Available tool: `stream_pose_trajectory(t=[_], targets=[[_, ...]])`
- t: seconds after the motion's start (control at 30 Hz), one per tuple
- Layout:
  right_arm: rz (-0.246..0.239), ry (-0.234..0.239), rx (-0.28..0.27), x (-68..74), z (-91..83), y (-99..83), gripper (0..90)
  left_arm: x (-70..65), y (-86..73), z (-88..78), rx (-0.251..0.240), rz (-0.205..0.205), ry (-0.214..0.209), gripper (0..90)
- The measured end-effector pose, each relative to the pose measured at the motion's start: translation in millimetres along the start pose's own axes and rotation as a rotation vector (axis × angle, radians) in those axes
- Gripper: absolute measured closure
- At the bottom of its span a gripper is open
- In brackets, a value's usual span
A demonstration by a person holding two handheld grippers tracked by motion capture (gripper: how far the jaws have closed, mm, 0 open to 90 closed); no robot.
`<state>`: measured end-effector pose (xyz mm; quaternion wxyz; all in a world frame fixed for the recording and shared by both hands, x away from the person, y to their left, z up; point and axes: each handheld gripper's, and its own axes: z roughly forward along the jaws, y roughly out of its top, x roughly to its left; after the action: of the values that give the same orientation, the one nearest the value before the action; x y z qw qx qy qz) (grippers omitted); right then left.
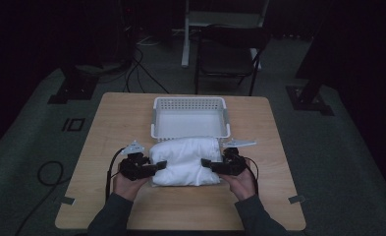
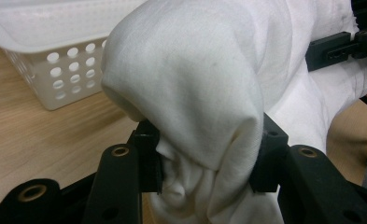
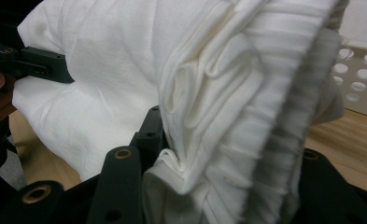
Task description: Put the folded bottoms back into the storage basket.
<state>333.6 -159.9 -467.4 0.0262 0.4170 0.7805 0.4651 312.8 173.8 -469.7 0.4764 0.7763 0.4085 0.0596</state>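
Note:
A folded white cloth (image 1: pixel 185 161) lies bundled on the wooden table (image 1: pixel 122 118), just in front of a white perforated basket (image 1: pixel 189 117). My left gripper (image 1: pixel 157 166) is shut on the bundle's left end, and the cloth (image 2: pixel 190 93) bulges up thickly between its two black jaws. My right gripper (image 1: pixel 207 164) is shut on the bundle's right end, where pleated folds and a grey hem of the cloth (image 3: pixel 218 116) fill the gap between its jaws. The basket's holed wall (image 2: pixel 69 74) stands close behind the cloth. A person's hands hold both grippers from the near side.
The basket holds nothing and sits at the table's far middle. Behind the table stand a dark chair (image 1: pixel 230 54) and equipment stands, with cables on the grey floor (image 1: pixel 48 172). Bare wood lies to the left and right of the bundle.

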Motion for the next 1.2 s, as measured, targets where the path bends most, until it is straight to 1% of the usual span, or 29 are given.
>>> stream_pose_trajectory(t=[0.43, 0.7, 1.2], targets=[[-0.004, -0.009, -0.019, -0.1, -6.1, 4.9, 56.2, -1.9, 9.0, -0.2, -0.01, 0.016, 0.0, 55.9], [-0.003, -0.012, -0.027, -1.1, -8.4, 6.1, 56.2, -2.9, 12.2, 0.5, -0.016, 0.016, -0.003, 55.9], [-0.002, -0.025, -0.041, -3.3, -12.5, 10.6, 56.2, -2.7, 21.4, 2.9, -0.023, 0.03, -0.003, 55.9]])
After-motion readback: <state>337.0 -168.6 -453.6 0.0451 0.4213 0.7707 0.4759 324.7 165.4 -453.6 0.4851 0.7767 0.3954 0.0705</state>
